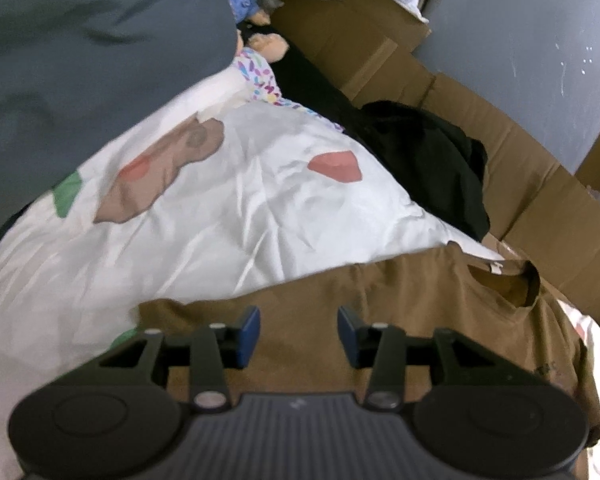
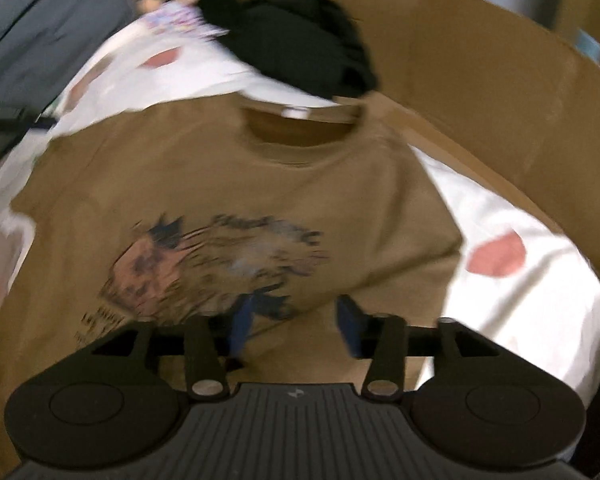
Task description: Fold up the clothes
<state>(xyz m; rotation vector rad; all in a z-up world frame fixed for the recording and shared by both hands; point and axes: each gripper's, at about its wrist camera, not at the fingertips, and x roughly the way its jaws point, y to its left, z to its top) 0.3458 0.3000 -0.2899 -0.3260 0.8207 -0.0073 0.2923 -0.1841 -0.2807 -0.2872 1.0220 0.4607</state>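
while the brown t-shirt [image 2: 236, 184] lies flat on the white sheet [image 1: 260, 200], the left gripper [image 1: 299, 334] and right gripper [image 2: 296, 320] hover above it, both released, grasping nothing.

No text can be read in either view. The brown shirt [image 2: 236, 184] has a printed picture [image 2: 216, 268] on its chest with some dark lettering above and below it, but the blur makes every letter unreadable, and a few dark marks on the shirt in the left view are too small to tell. The small white tag [image 2: 296, 112] inside the collar shows no writing that I can read, and a tiny light mark on the gripper body [image 2: 296, 394] is a sign, not letters.
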